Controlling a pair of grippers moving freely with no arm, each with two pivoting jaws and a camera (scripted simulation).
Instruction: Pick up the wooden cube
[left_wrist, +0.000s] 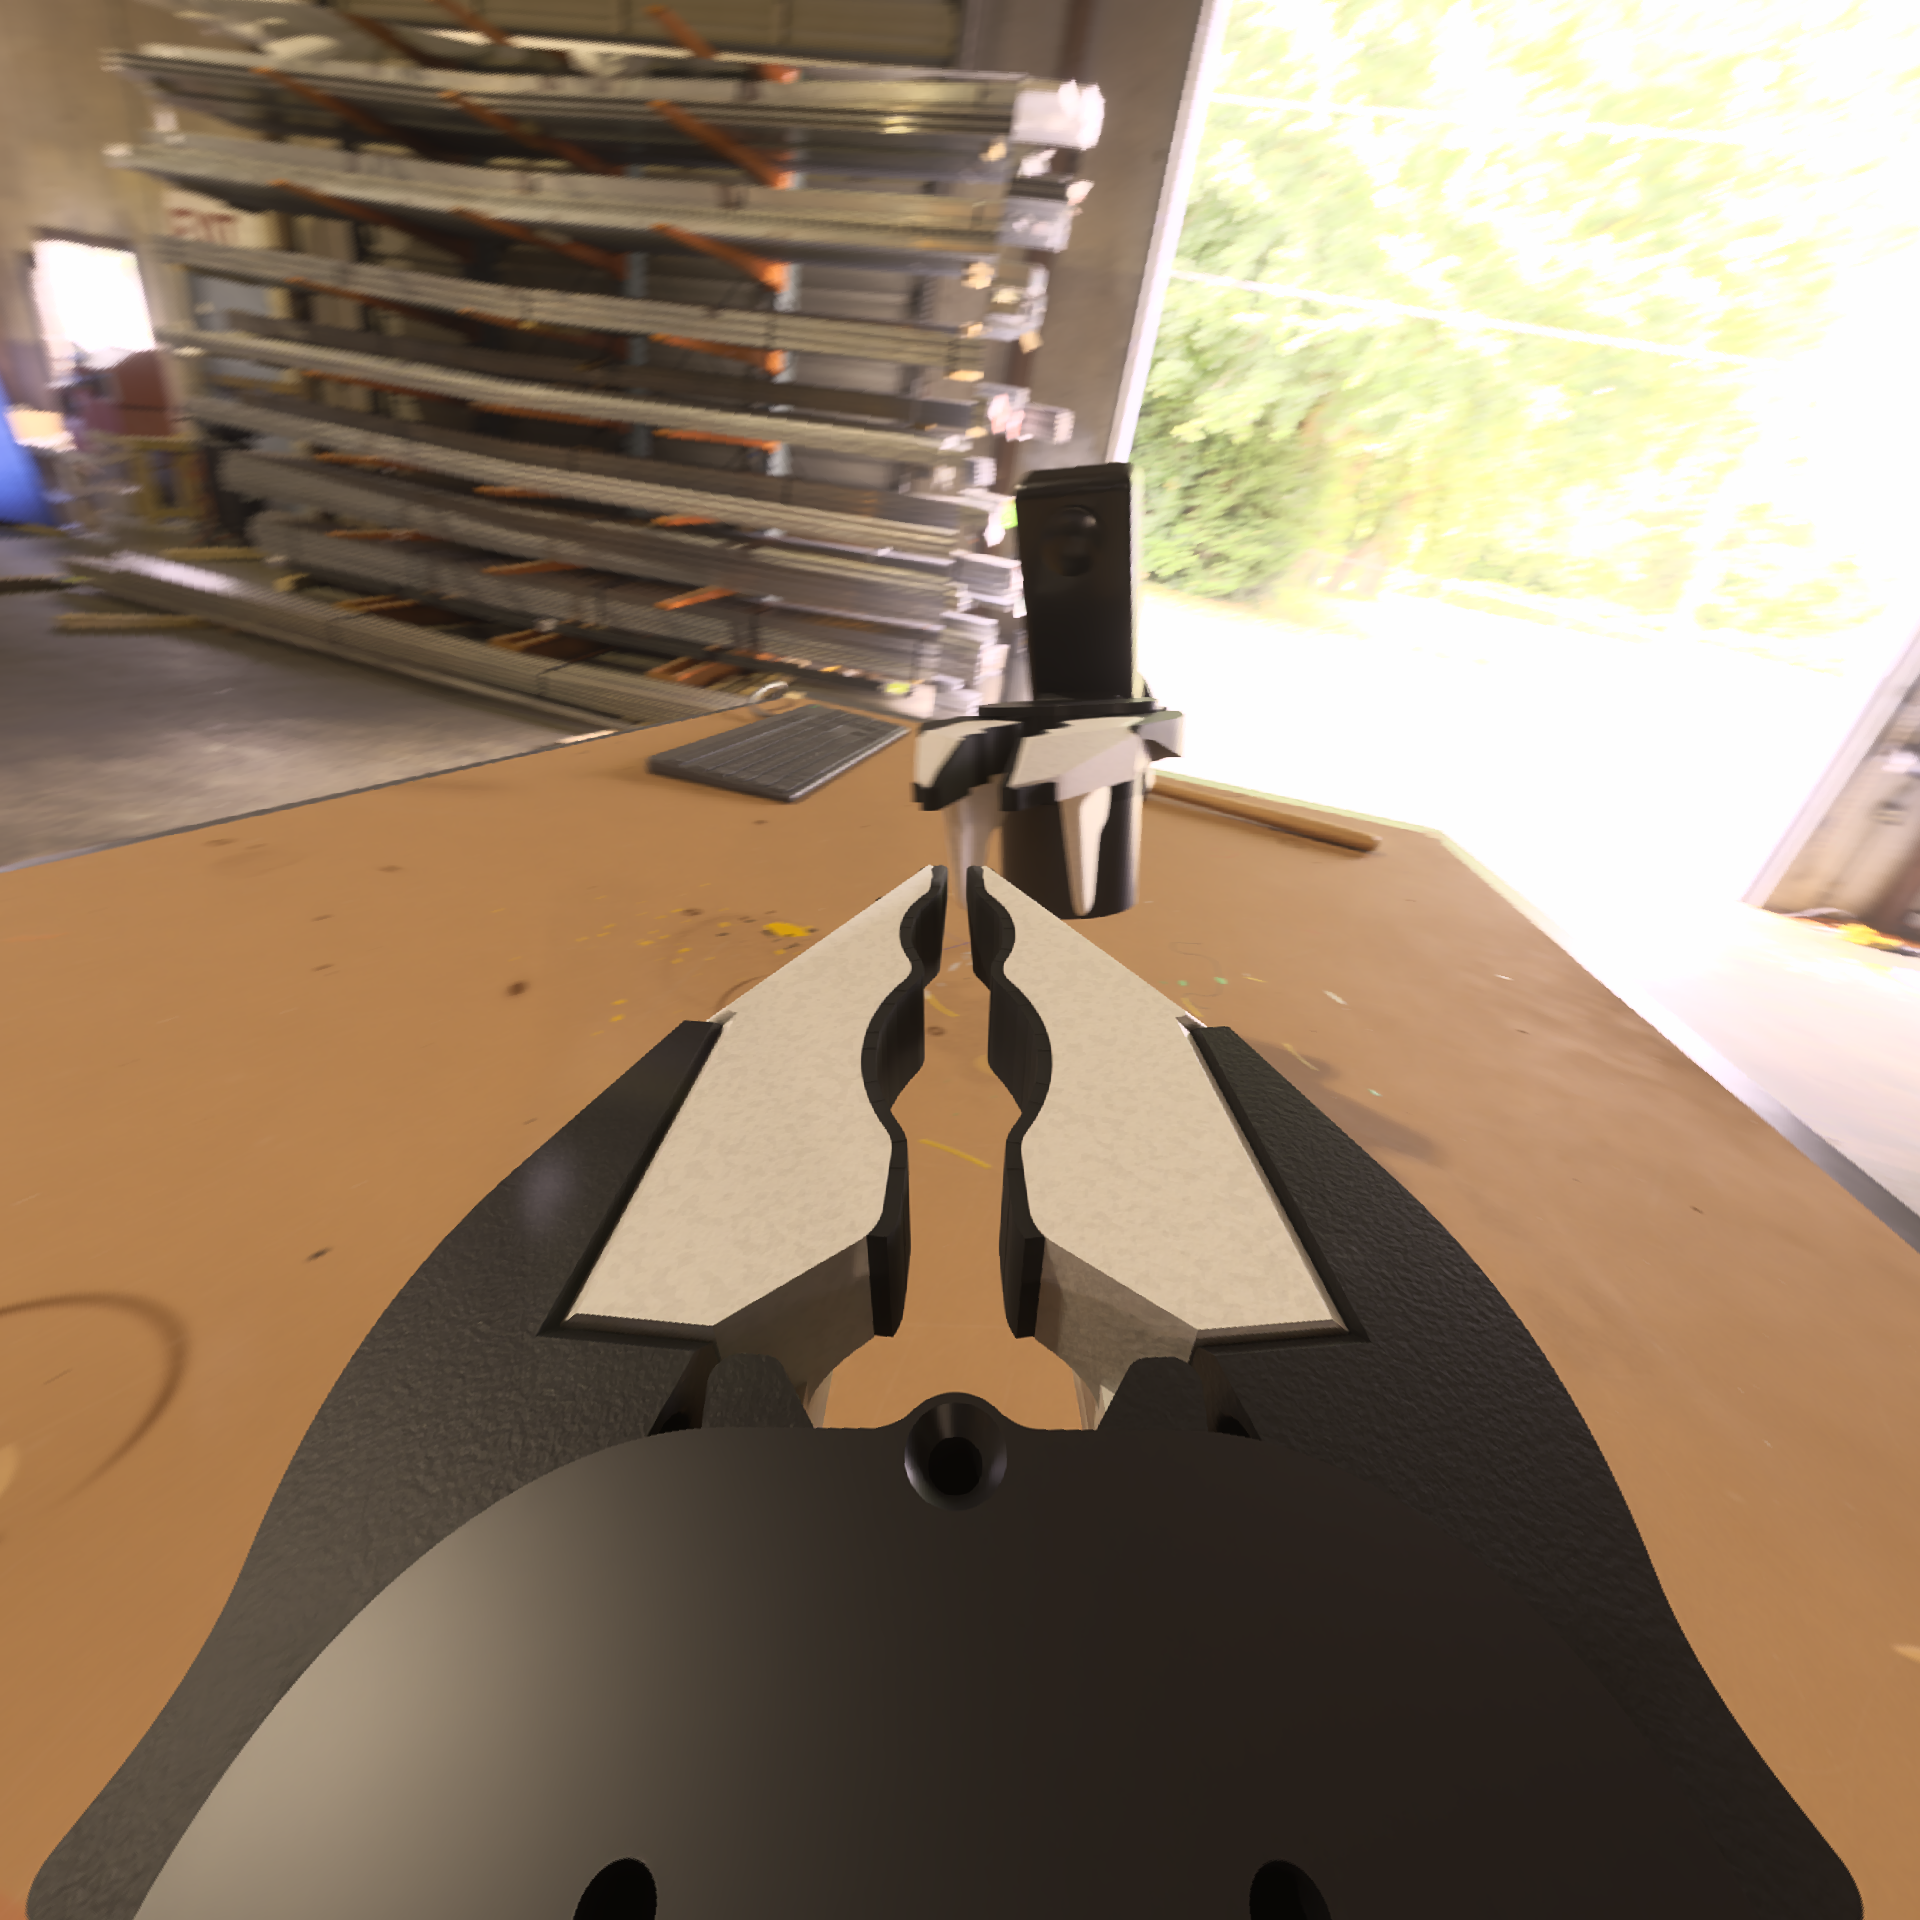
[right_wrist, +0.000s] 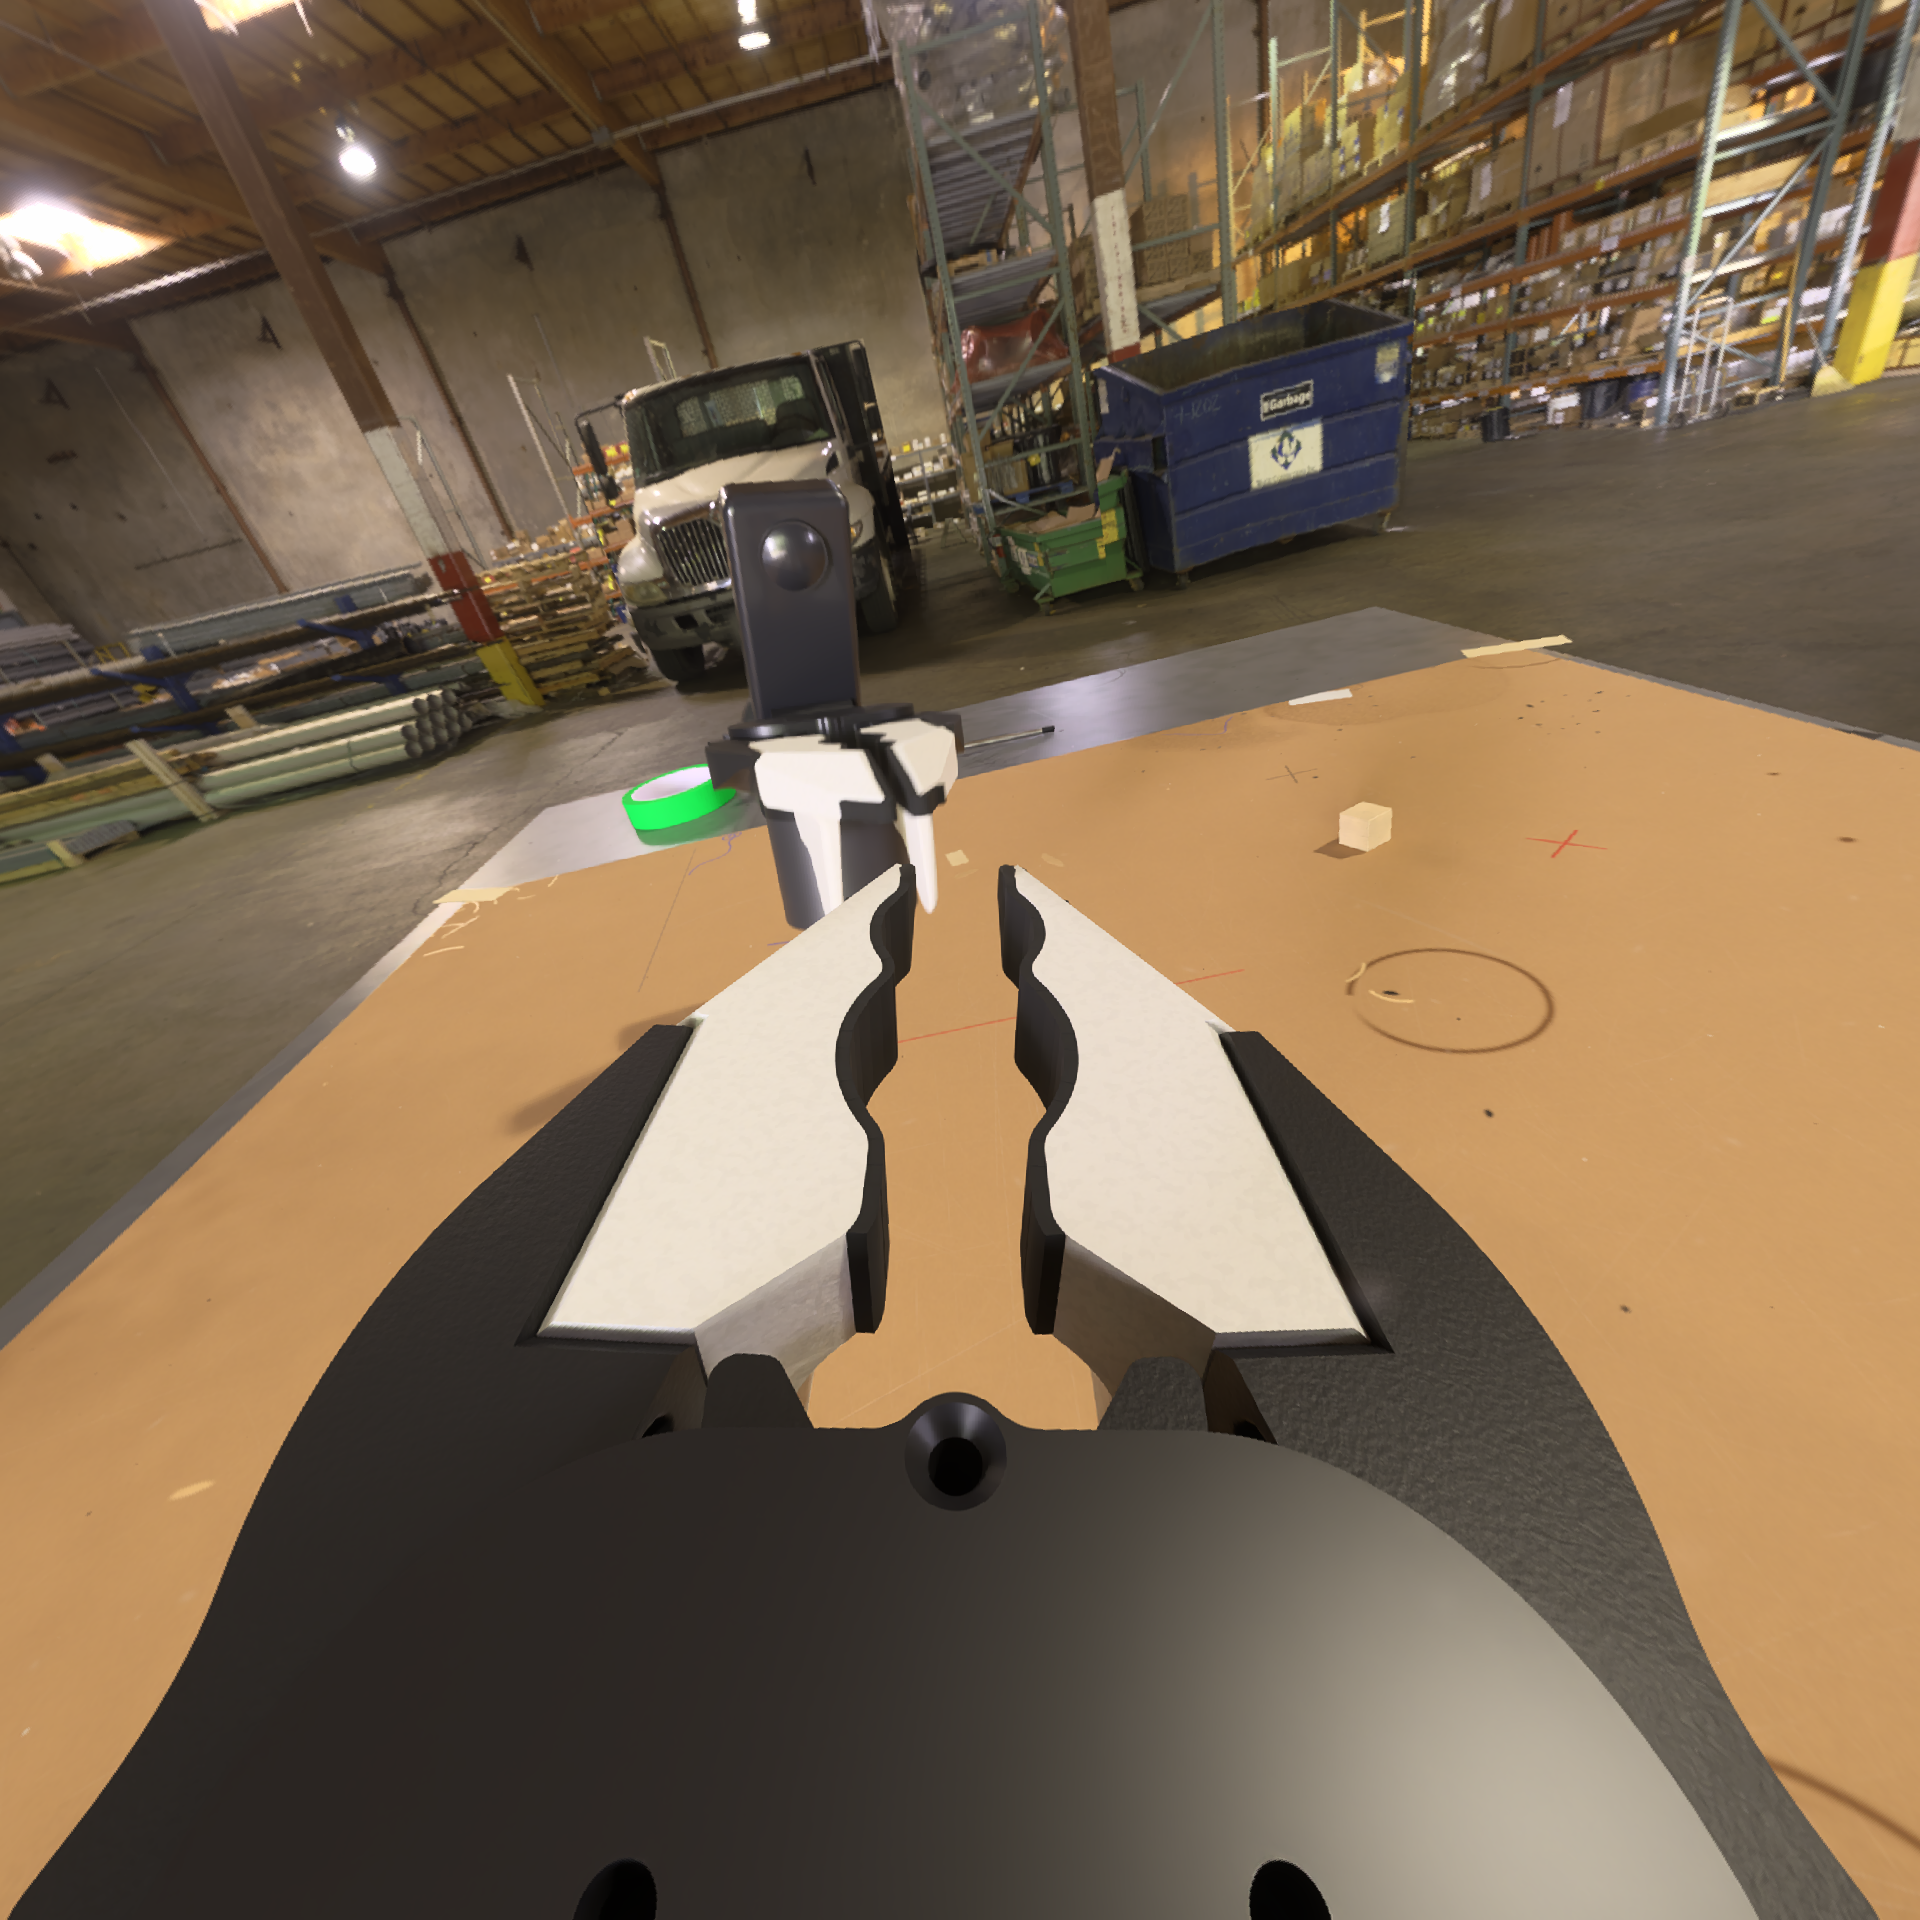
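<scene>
Closest to my right-wrist camera, the right tool (right_wrist: 956, 878) hangs over the brown desk (right_wrist: 1455, 1195), fingers parted and empty; I see the wooden cube (right_wrist: 1364, 827) on the desk, well right of its tips. Left tool (left_wrist: 957, 881) is nearly closed, gripping nothing

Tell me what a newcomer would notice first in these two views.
Probably the right gripper, large in the foreground over the brown table, jaws slightly apart and empty. Beyond it the left gripper faces back, with a green tape roll at the table's far edge. The small wooden cube sits alone, off to the right.
</scene>
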